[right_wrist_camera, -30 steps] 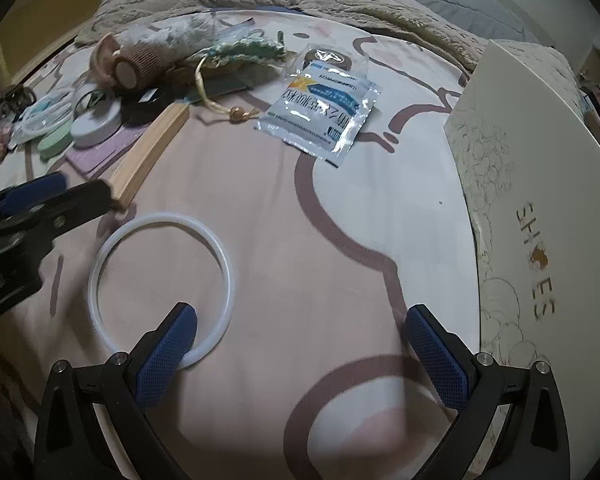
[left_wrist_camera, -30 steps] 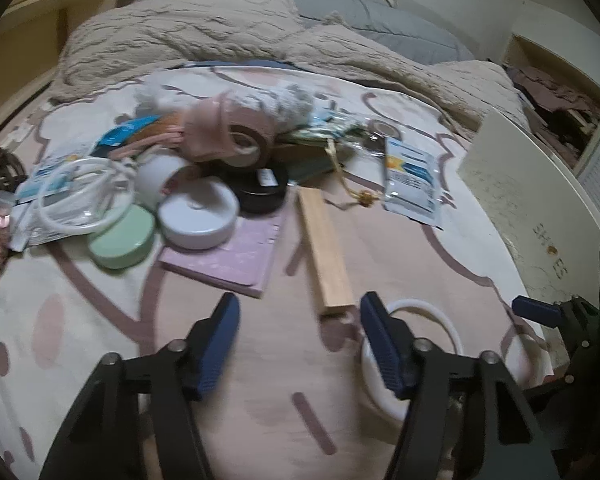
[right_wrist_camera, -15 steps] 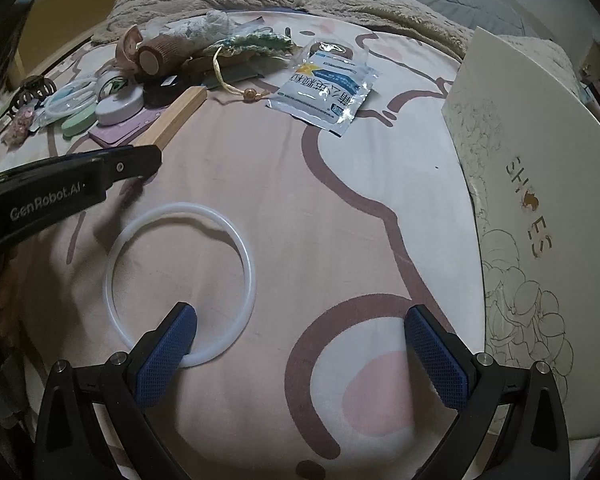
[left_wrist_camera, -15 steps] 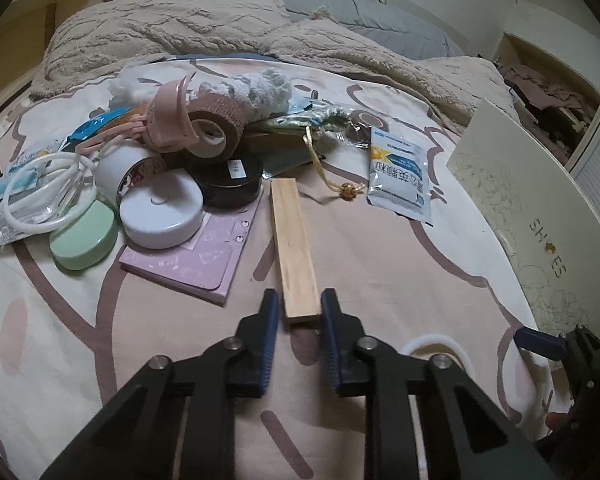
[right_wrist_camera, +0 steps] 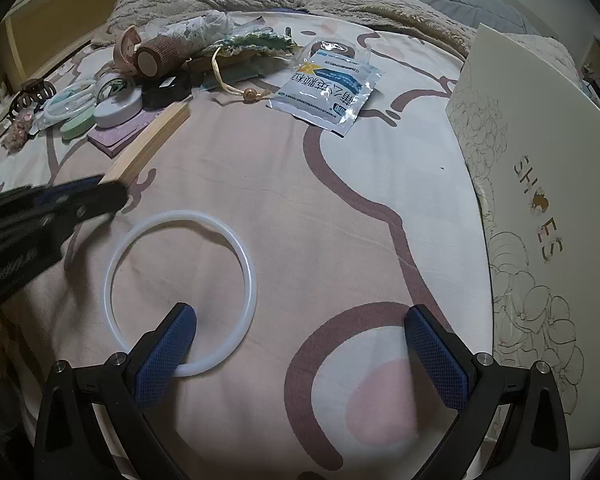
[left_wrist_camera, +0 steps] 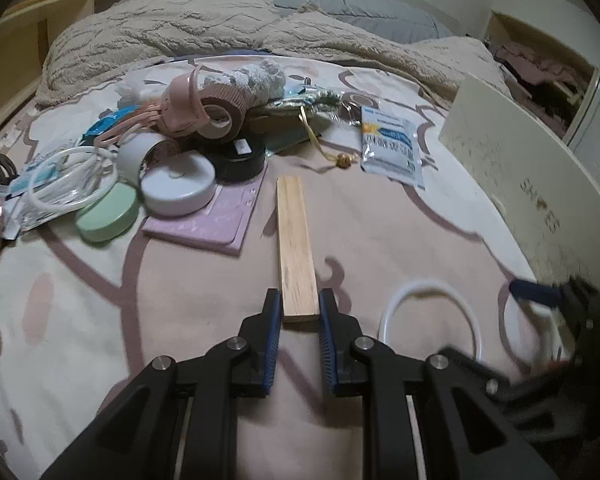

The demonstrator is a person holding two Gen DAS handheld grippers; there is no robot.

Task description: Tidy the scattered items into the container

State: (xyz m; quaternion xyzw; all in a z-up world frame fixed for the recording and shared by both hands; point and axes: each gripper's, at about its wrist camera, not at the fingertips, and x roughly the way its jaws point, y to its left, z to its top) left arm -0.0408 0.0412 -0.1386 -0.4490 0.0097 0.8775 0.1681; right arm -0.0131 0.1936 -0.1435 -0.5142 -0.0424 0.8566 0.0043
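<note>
On a patterned bed, the left claw pinches the near end of a wooden block. The right claw is spread wide over a white ring, with a shoebox standing at the right.

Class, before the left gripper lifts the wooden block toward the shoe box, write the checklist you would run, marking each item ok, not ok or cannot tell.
1. Left gripper closed on the wooden block: ok.
2. Grip centred along the block: not ok, it holds the near end.
3. Right gripper empty and open: ok.
4. White ring out of the left gripper's way: ok, it lies beside.
5. Shoe box open to receive items: cannot tell.
</note>
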